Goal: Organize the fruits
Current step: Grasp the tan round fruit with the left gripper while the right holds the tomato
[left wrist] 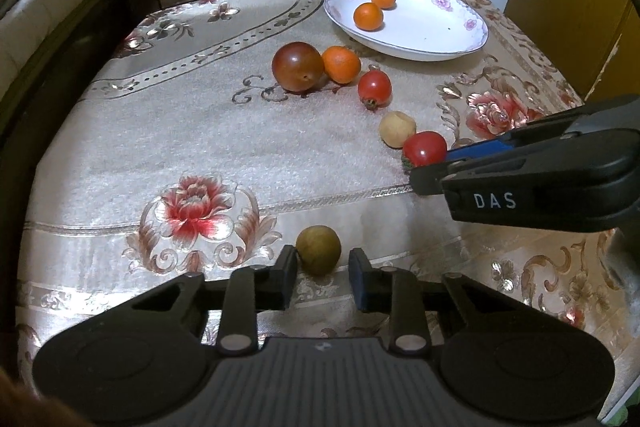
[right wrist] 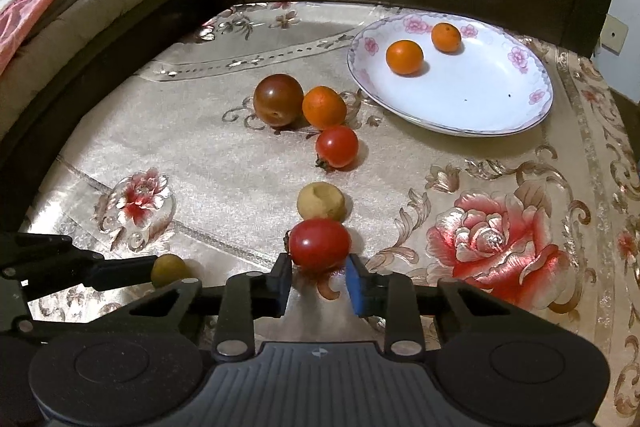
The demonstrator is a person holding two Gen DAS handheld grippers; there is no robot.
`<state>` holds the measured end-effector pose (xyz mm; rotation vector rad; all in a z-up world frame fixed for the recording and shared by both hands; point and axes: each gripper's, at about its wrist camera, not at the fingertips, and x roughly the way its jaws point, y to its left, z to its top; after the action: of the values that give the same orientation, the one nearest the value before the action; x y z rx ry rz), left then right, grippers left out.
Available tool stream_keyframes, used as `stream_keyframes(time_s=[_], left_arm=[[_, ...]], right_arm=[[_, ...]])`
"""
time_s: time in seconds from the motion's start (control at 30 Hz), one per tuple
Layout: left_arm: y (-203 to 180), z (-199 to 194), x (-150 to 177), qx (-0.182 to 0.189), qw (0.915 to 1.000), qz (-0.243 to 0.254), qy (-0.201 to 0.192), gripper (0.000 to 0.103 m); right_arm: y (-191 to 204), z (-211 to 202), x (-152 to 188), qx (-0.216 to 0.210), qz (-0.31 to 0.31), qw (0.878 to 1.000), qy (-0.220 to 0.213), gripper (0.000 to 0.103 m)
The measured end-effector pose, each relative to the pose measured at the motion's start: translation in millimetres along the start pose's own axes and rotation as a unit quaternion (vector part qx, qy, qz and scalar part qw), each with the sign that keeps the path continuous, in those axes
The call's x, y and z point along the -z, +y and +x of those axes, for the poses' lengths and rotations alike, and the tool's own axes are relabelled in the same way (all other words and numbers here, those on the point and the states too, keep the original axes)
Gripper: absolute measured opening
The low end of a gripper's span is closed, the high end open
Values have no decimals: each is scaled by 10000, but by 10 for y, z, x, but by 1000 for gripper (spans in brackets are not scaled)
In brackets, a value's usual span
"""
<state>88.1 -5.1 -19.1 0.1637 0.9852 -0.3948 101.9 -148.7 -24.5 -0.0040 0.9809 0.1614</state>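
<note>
Both tools are at the grasping step: the right gripper [right wrist: 319,273] has its jaws spread around a red tomato [right wrist: 320,243] mid-tabletop, the left gripper [left wrist: 322,269] likewise flanks a greenish fruit [left wrist: 318,249] near the front edge, so next, I judge, comes closing and carrying to the plate [right wrist: 500,107] at the far right corner.

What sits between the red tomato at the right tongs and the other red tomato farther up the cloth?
One pale beige round fruit, touching the nearer red tomato, apart from the farther red tomato; clearest in right wrist view.
</note>
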Motion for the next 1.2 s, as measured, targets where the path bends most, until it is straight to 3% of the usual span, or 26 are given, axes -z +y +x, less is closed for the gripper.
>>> stream_keyframes(time_s=[0.57,1.2], left_arm=[[-24,-1,-23,134,9999,38,28,33],[-54,20,-22,127,9999,98,43,33]], right_arm=[[-62,-196,27,-120,-64,9999,17,13],[-23,-83,8,-165,-114,9998,-7,26]])
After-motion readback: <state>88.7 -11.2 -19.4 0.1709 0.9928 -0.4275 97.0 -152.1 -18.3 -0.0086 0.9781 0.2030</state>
